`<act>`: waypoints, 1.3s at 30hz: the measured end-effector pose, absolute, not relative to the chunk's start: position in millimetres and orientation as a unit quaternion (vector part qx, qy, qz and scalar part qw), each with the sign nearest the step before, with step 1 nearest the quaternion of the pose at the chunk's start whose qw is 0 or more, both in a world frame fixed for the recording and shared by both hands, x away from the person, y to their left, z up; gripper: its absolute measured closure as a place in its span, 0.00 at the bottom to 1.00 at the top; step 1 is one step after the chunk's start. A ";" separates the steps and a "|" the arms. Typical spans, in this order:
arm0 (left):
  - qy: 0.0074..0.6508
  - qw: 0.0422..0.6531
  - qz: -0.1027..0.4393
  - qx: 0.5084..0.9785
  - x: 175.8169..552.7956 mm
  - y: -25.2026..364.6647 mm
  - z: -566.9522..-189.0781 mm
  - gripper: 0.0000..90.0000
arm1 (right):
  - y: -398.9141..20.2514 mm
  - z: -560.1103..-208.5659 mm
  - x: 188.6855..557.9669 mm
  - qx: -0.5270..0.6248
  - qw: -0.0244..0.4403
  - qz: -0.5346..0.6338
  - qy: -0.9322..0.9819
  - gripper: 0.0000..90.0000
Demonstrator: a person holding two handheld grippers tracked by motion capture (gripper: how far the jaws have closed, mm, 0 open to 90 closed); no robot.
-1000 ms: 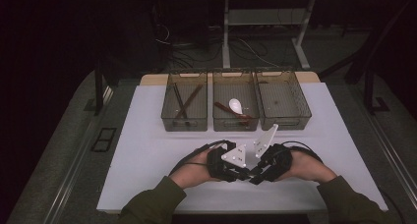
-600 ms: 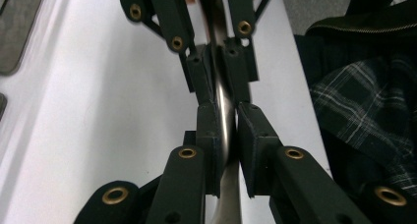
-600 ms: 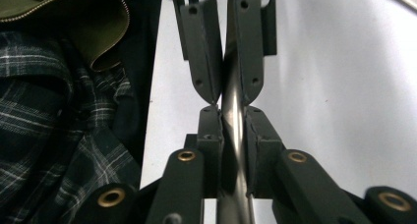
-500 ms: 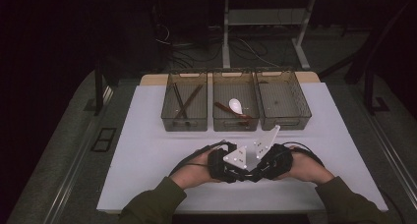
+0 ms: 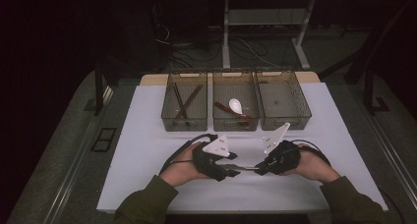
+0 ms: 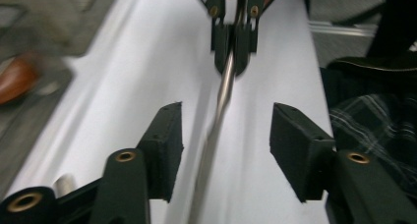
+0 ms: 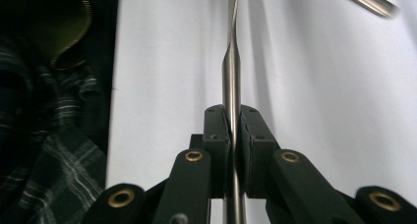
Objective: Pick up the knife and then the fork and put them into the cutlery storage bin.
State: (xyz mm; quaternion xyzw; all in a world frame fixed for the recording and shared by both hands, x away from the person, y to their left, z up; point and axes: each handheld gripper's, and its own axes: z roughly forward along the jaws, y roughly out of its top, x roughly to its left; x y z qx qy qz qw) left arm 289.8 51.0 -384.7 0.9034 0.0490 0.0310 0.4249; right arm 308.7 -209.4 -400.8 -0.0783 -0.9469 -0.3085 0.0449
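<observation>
metal utensil point(image 7: 232, 71) sits clamped in our right gripper point(image 7: 234, 130), its handle running between our left gripper's point(image 6: 223, 135) just-opened jaws without touching; held only at one end, it may pivot or sag.

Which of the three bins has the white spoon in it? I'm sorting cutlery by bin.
The middle bin holds the white spoon, beside a reddish-brown utensil. The left bin has dark sticks; the right bin looks nearly empty.
</observation>
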 end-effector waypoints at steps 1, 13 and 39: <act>0.059 0.429 0.035 0.901 289.3 56.7 -384.8 0.46 | -213.4 -401.0 310.2 -0.087 0.040 -0.309 -0.946 0.92; 0.178 0.458 0.075 0.868 281.1 115.9 -397.3 0.35 | -262.4 -384.0 329.8 -0.202 -0.027 -0.338 -0.919 0.92; 0.282 0.450 0.122 0.839 266.3 159.1 -425.4 0.00 | -324.2 -354.9 437.4 -0.448 -0.147 -0.312 -0.825 0.92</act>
